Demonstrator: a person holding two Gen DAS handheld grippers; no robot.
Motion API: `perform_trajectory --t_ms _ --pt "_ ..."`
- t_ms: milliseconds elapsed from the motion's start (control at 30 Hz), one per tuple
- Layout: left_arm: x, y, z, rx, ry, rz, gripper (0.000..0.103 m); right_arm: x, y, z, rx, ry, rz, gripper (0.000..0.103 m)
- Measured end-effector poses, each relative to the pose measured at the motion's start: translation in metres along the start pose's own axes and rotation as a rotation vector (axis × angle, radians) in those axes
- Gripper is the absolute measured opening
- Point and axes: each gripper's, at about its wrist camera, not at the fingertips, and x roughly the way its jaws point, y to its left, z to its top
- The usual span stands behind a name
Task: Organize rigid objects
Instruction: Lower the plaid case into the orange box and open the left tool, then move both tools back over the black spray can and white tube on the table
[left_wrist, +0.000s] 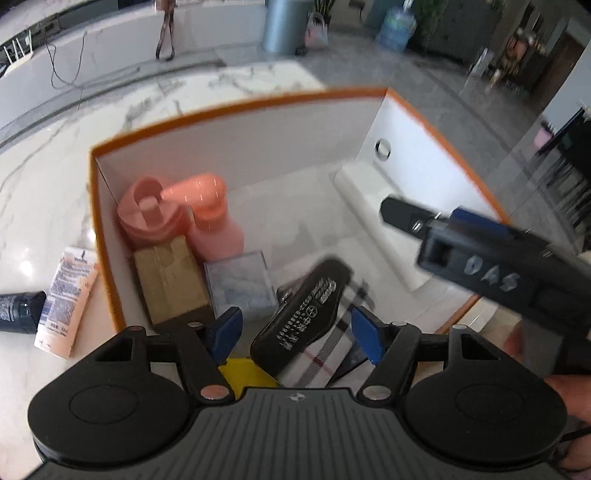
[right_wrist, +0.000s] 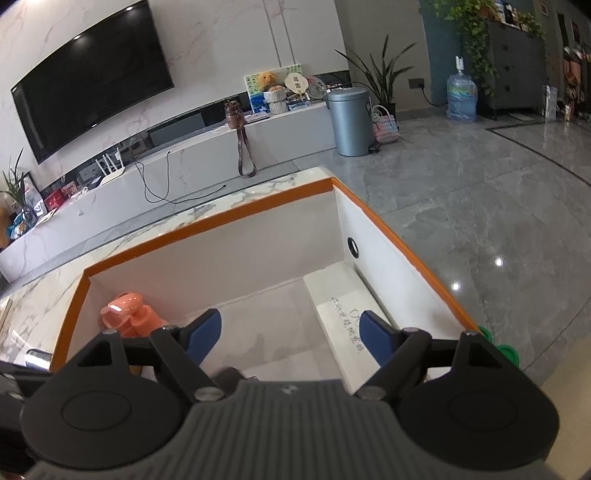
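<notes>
An orange-rimmed white box (left_wrist: 236, 107) sits on the marble table. Inside it stand a pink pump bottle (left_wrist: 214, 221), a pink cup (left_wrist: 151, 214), a tan cardboard box (left_wrist: 170, 280) and a clear bluish box (left_wrist: 240, 284). A black case with white print (left_wrist: 303, 314) lies tilted on a plaid item (left_wrist: 332, 347). My left gripper (left_wrist: 295, 336) is open just above the black case, apart from it. My right gripper (right_wrist: 291, 336) is open and empty above the box (right_wrist: 207, 229); it also shows in the left wrist view (left_wrist: 480, 251). The pump bottle (right_wrist: 129, 314) shows there too.
Two tubes lie on the table left of the box, one orange-white (left_wrist: 66, 299), one dark (left_wrist: 18, 310). A yellow item (left_wrist: 247, 373) sits under my left gripper. A white insert (right_wrist: 347, 299) lies along the box's right wall. Green items (right_wrist: 502, 347) sit outside it.
</notes>
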Motion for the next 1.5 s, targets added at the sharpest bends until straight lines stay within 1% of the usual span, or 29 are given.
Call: perform_trajectory --t_ms 200,333,433,467,500,533,633,767,900,967,1100,1167,1233,1300,1367,1433,1500 --pt "-0.037 0.013 -0.006 -0.017 -0.121 -0.017 0.079 -0.005 0.011 0.000 -0.054 -0.010 -0.008 0.081" --pt "-0.057 0.027 -0.010 -0.020 -0.191 -0.005 0.078 -0.014 0.029 -0.001 -0.150 -0.035 0.001 0.081" --pt "-0.067 0.045 -0.012 -0.043 -0.219 0.001 0.078 -0.023 0.048 0.001 -0.223 -0.049 0.040 0.081" --pt "-0.070 0.051 -0.014 -0.052 -0.223 0.004 0.078 -0.025 0.055 0.002 -0.241 -0.043 0.063 0.080" --pt "-0.073 0.057 -0.015 -0.061 -0.225 0.011 0.078 -0.026 0.062 0.005 -0.258 -0.036 0.083 0.076" --pt "-0.075 0.063 -0.016 -0.067 -0.226 0.020 0.078 -0.028 0.070 0.007 -0.282 -0.026 0.105 0.074" --pt "-0.085 0.083 -0.024 -0.074 -0.229 0.057 0.078 -0.031 0.097 0.010 -0.362 -0.013 0.160 0.073" --pt "-0.098 0.109 -0.033 -0.069 -0.240 0.108 0.077 -0.035 0.138 0.007 -0.498 -0.002 0.221 0.066" --pt "-0.106 0.135 -0.044 -0.055 -0.239 0.155 0.077 -0.034 0.178 -0.001 -0.621 0.020 0.263 0.058" --pt "-0.108 0.147 -0.048 -0.050 -0.235 0.166 0.075 -0.033 0.197 -0.005 -0.679 0.035 0.291 0.056" --pt "-0.108 0.171 -0.055 -0.061 -0.220 0.197 0.074 -0.022 0.230 -0.014 -0.771 0.097 0.326 0.056" --pt "-0.108 0.185 -0.057 -0.082 -0.217 0.214 0.074 -0.014 0.242 -0.018 -0.795 0.132 0.329 0.056" --pt "-0.106 0.196 -0.057 -0.089 -0.226 0.232 0.074 -0.004 0.252 -0.021 -0.793 0.174 0.333 0.056" --pt "-0.102 0.207 -0.059 -0.086 -0.220 0.244 0.074 0.008 0.261 -0.024 -0.769 0.218 0.313 0.057" --pt "-0.096 0.217 -0.060 -0.086 -0.213 0.238 0.074 0.020 0.268 -0.027 -0.746 0.251 0.285 0.057" --pt "-0.087 0.224 -0.061 -0.067 -0.195 0.233 0.074 0.032 0.273 -0.031 -0.733 0.278 0.270 0.057" --pt "-0.079 0.228 -0.062 -0.042 -0.184 0.243 0.074 0.045 0.277 -0.035 -0.724 0.309 0.256 0.057"
